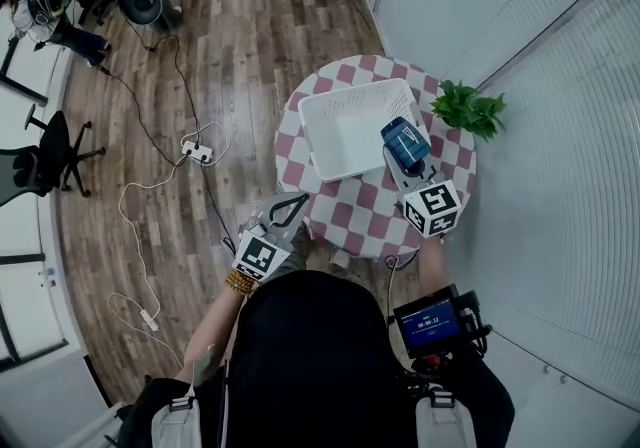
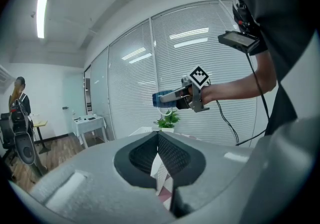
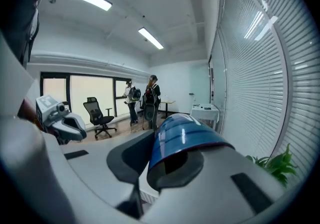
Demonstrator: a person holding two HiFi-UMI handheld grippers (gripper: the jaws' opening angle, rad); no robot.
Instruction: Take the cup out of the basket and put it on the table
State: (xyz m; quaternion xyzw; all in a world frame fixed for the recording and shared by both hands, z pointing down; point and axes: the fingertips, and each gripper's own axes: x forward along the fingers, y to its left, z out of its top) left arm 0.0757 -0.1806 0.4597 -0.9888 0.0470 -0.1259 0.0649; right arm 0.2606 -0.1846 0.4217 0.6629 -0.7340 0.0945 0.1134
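Widest of all, a wood floor (image 1: 230, 46) strewn with cables, and on it, at the right, 1 round table (image 1: 350, 216) under a pink-and-white checked cloth. On the table's far-left part, 1 white basket (image 1: 318, 141), apparently empty, set in from the edge and so leaving bare cloth on its near and right sides. At the table's far-right edge, 1 small green plant (image 1: 468, 109), out of the working path.

Above the basket's right rim, the right gripper (image 1: 410, 164), pointing toward the far side and clamped on the blue cup (image 1: 403, 139). Cup in the air, touching neither basket nor cloth, lying roughly level along the jaws rather than upright. Probably gripped that way because of a sideways reach into the basket, though not certain. Grip on the cup's side, with no sign of slipping.

Off the table's near-left edge, the left gripper (image 1: 297, 201), jaws pressed together with nothing between them, parked clear so as not to crowd the other gripper.

By judgement: removal done, placing not yet. Next, carry right and near to bare cloth, turn the cup upright, lower to a flat rest on the base, then let go. Risks: clipping the basket rim, or a tip-over if released tilted.
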